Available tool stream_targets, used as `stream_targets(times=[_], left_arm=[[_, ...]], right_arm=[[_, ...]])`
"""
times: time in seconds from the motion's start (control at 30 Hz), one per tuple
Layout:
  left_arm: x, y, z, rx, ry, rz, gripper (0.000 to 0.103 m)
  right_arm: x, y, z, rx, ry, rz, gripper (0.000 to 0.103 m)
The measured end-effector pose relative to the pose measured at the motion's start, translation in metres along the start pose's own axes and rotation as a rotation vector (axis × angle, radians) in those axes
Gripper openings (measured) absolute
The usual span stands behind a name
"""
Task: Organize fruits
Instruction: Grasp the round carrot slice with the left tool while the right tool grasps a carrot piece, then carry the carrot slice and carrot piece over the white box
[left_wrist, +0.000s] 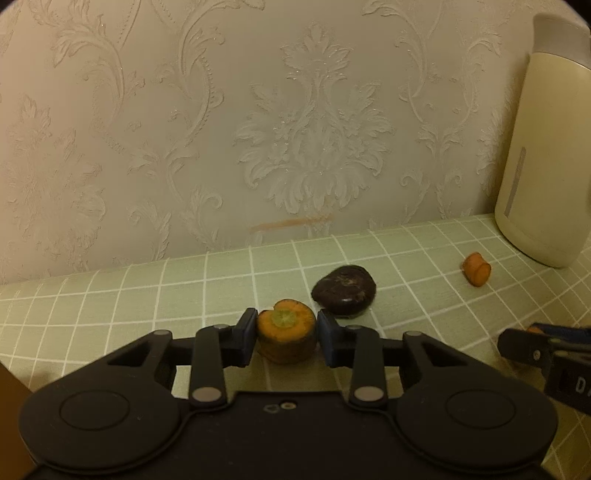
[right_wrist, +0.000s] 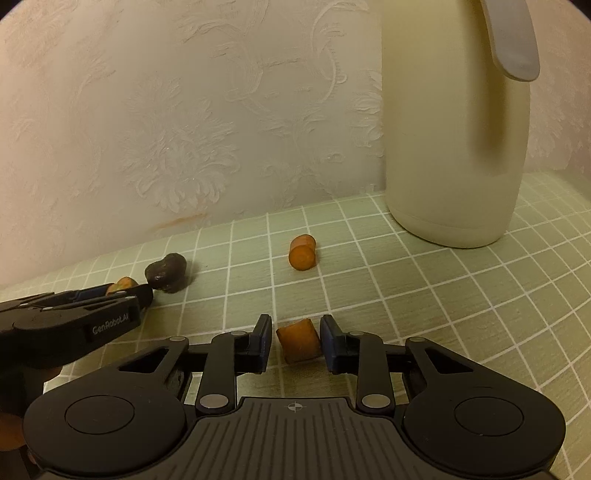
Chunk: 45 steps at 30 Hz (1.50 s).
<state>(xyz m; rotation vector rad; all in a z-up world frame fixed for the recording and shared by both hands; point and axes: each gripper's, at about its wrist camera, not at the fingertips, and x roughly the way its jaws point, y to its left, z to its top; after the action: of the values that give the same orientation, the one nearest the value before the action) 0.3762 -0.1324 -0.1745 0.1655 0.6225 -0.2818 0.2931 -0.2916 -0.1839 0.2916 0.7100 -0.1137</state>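
My left gripper (left_wrist: 286, 334) is shut on a thick orange carrot chunk (left_wrist: 286, 332) with a greenish core, held upright on the green checked cloth (left_wrist: 147, 295). A dark round fruit (left_wrist: 344, 291) lies just beyond it; it also shows in the right wrist view (right_wrist: 166, 273). My right gripper (right_wrist: 295, 341) has a smaller carrot piece (right_wrist: 298, 341) between its jaws; a narrow gap shows on each side, so the pads are not pressing it. A third carrot piece (right_wrist: 303, 252) lies farther back on the cloth; it also shows in the left wrist view (left_wrist: 476, 268).
A tall cream thermos jug (right_wrist: 454, 140) stands at the back right against the patterned wall (right_wrist: 184, 129). The left gripper's body (right_wrist: 66, 317) is at the left of the right wrist view. The wall closes off the back of the table.
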Motion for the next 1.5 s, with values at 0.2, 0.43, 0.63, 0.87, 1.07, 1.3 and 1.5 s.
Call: stream_targets(times=[0.2,0.43,0.63,0.87,1.07,1.3,1.5], left_arm=[[-0.017,0.001,-0.011,0.012,0.010,-0.004,0.025],[-0.028,-0.001,-0.017,0.017,0.011,-0.007,0.025],[-0.038,-0.005,-0.021,0.006,0.009,-0.016,0.025],[-0.048,-0.008,-0.028,0.035,0.010,-0.002,0.025],[-0.050,-0.010,-0.029,0.042,0.004,0.007,0.025],[-0.053,-0.009,-0.031,0.015,-0.003,0.005,0.025],[-0.070,-0.010,-0.030,0.005,-0.022,-0.004,0.025]], right_arm=[[-0.001,0.003,-0.004,-0.035,0.004,-0.004,0.026],[-0.003,0.005,-0.006,-0.058,0.013,-0.006,0.025],[-0.009,0.012,-0.010,-0.065,0.007,0.020,0.022],[-0.012,0.016,-0.012,-0.068,0.036,0.027,0.022],[-0.013,0.018,-0.014,-0.083,0.051,0.029,0.023],[-0.017,0.018,-0.017,-0.062,0.019,0.042,0.023],[-0.028,0.024,-0.015,-0.073,-0.024,0.066,0.023]])
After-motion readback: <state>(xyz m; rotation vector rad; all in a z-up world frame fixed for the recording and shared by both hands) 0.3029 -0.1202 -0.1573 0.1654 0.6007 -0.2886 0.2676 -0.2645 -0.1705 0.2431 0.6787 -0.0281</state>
